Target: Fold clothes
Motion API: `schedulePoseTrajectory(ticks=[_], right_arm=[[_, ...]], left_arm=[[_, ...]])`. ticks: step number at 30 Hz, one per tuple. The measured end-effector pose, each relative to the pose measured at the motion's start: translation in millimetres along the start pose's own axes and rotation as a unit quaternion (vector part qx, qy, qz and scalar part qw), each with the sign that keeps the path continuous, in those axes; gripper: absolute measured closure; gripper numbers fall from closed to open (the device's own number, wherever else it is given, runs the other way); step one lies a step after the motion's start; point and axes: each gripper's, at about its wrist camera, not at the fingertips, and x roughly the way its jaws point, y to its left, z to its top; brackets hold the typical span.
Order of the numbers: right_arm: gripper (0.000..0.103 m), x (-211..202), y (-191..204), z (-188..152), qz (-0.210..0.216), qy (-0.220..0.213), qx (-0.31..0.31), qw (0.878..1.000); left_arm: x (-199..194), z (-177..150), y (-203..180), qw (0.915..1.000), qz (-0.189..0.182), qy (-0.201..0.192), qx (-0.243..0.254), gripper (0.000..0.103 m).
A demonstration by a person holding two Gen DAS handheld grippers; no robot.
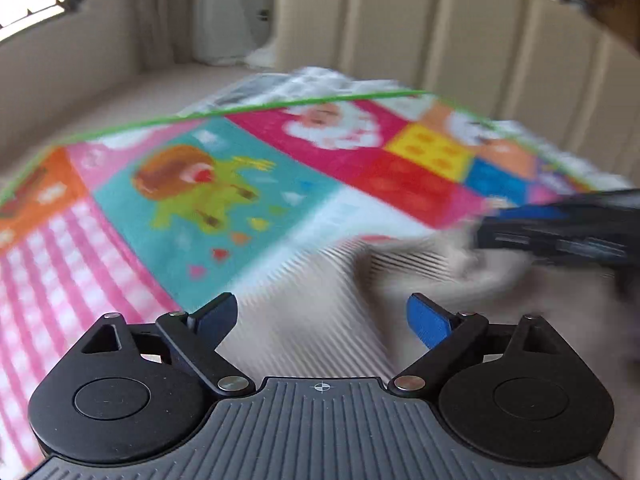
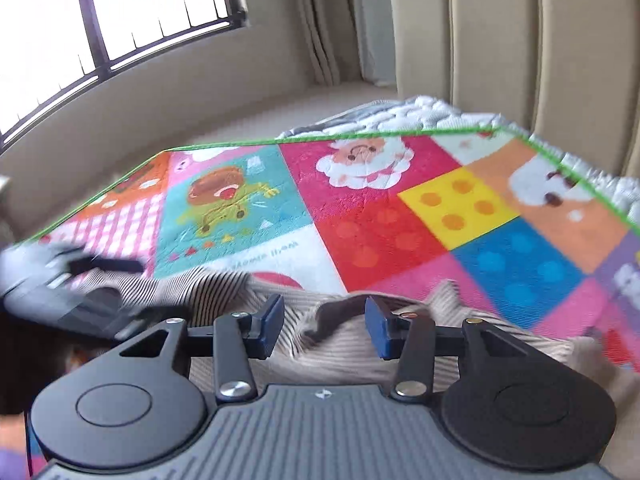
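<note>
Striped beige cloth (image 2: 344, 344) lies right under both tools, rumpled and bunched on the near edge of a bright patchwork play mat (image 2: 384, 224), so the folding looks to me barely begun: no neat edge or flat fold shows anywhere, and the garment's full shape is hidden by the tools. Over it, the right gripper (image 2: 325, 326) has its blue-padded fingers (image 2: 269, 326) apart with a raised ridge of the fabric sitting between them, close to the pads but not pinched as far as I can tell. Further left, the left gripper (image 1: 322, 322) is spread wide above a smoother stretch of the same cloth (image 1: 320, 300), holding nothing; that view is blurred, so finer detail is lost. Each tool appears in the other's camera, near one another at the garment. What remains, in my judgement, is nearly everything: spreading it, then the folds themselves. Beneath the mat, with its green border and cartoon squares, a white quilted cover (image 2: 432, 114) peeks out, so it seems to lie on a bed. Behind stand a padded beige headboard (image 2: 520, 48), pale curtains (image 2: 320, 20) and a barred window (image 2: 120, 12).
</note>
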Motion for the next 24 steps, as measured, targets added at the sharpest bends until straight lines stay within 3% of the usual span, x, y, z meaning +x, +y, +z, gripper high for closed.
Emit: schedulePoseTrajectory(ticks=[2,5,7,11,14,17,19,21,22,24], right_arm=[[0.058,20,2,7,0.015,0.042,0.03,0.999],[0.058,27,6,20,0.052,0.039,0.065,0.996],[0.058,26,2,40,0.051,-0.002,0.087,0.995],[0.058,38,-4,71,-0.045,-0.055,0.057,0.996],[0.058,35,-14,76,-0.1,-0.064,0.036,0.992],[0.057,-1,-21,51,-0.084,-0.065,0.045,0.993],[0.052,-29,-23,29,-0.07,-0.066,0.048,0.994],[0.04,-62,-20,-5,-0.053,-0.065,0.048,0.995],[0.039,-79,-18,-23,-0.044,-0.064,0.049,0.996],[0.036,-111,-18,-56,-0.033,-0.068,0.076,0.994]], left_arm=[[-11,-16,-7,0.9964,-0.084,0.009,0.001,0.008],[-18,-38,-16,0.9814,-0.19,0.023,-0.007,0.007],[-4,-45,-17,0.9777,-0.2,0.059,-0.022,0.007],[0,-51,-20,0.9804,-0.183,0.073,-0.007,0.007],[-2,-52,-19,0.9803,-0.183,0.075,-0.01,0.007],[-8,-51,-8,0.9798,-0.185,0.067,-0.035,0.008],[-18,-48,3,0.9856,-0.153,0.053,-0.047,0.007],[-31,-46,17,0.9965,-0.068,0.028,-0.04,0.007],[-38,-46,32,0.998,-0.032,0.016,-0.052,0.007],[-56,-49,65,0.9924,0.05,-0.015,-0.111,0.007]])
